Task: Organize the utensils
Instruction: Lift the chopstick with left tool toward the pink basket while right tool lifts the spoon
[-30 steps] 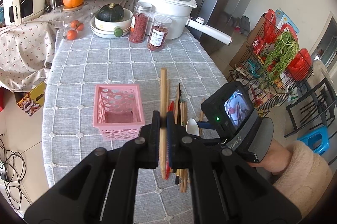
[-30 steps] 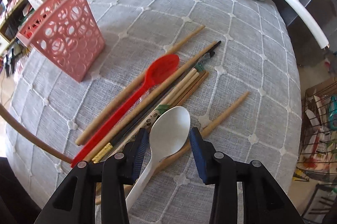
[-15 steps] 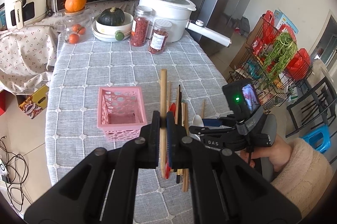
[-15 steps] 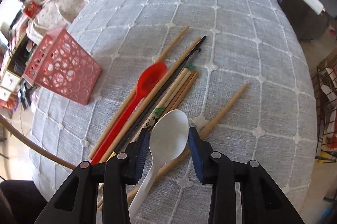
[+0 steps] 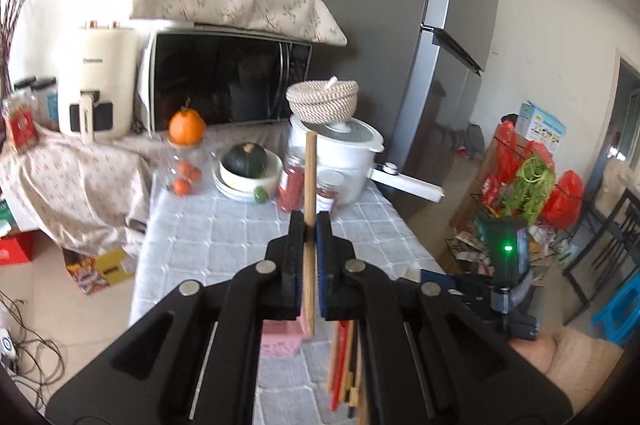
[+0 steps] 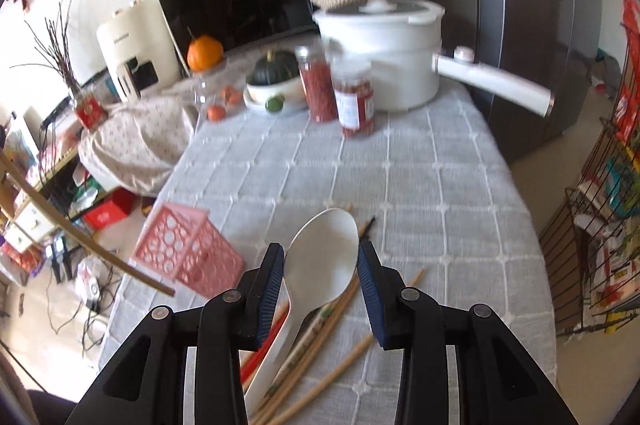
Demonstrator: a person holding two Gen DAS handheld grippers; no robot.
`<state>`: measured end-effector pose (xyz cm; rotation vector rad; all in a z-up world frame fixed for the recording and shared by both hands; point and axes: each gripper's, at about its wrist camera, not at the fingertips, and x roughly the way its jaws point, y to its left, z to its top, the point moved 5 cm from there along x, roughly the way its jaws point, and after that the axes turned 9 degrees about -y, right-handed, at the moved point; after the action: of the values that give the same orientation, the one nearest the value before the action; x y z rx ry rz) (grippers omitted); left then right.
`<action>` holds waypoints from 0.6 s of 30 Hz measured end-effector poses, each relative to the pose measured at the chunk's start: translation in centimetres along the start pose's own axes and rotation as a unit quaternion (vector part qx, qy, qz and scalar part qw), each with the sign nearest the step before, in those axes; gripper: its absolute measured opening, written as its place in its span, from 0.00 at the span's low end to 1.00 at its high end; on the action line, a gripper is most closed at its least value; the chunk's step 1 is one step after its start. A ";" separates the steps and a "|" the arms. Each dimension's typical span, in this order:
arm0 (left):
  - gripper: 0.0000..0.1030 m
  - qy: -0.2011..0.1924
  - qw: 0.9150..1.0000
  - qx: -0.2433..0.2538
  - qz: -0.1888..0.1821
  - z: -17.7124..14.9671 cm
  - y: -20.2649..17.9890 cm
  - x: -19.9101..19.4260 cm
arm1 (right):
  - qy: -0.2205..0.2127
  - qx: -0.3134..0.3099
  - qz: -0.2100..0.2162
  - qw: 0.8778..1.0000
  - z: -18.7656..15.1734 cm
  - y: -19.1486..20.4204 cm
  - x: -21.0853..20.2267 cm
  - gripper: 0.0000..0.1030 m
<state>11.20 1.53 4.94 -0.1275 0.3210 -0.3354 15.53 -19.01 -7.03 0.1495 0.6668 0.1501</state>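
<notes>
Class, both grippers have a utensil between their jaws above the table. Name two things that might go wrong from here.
1. The left gripper pinches a long wooden chopstick near its middle; it may pivot or slip.
2. The white spoon sits by its bowl between the right gripper's pads, its handle hanging over the loose chopsticks; it may twist free before reaching the pink basket.

Daylit room, bright, slightly washed out. Both views are fisheye: black corners, straight edges bowed near the rim. Motion blur smears everything beyond the fingertips in both views; tablecloth [image 6: 404, 169] grid soft, white pot [image 6: 384, 45] ahead of the fingers streaked. Gripper bodies nearest the lens stay sharp. Window glare blows out the far left in the right wrist view. Microwave door [image 5: 228, 81] above the left fingers reflects dimly. Shadows on the cloth are faint and soft.
</notes>
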 end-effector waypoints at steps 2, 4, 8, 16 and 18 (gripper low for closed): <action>0.06 -0.002 1.000 0.002 0.012 -0.3 0.6 0.9 | -0.027 -0.006 -0.007 1.000 0.9 0.5 -0.4 0.37; 0.06 0.006 1.000 0.001 0.022 -0.7 1.3 2.0 | -0.048 -0.006 -0.012 0.999 1.5 1.1 -0.8 0.37; 0.06 0.025 0.999 0.011 0.043 -1.9 2.5 4.3 | -0.092 -0.005 -0.020 0.996 2.7 2.2 -1.8 0.37; 0.06 0.083 0.994 0.025 0.062 -4.3 3.6 7.7 | -0.158 -0.020 -0.034 0.987 4.3 5.1 -2.7 0.38; 0.06 0.094 0.993 0.028 0.064 -4.7 3.7 8.2 | -0.160 -0.022 -0.032 0.986 4.3 5.6 -2.5 0.38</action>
<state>18.09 1.81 -2.50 -0.0206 0.5028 -0.2285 15.81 -14.39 -1.12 0.1071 0.3475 0.0760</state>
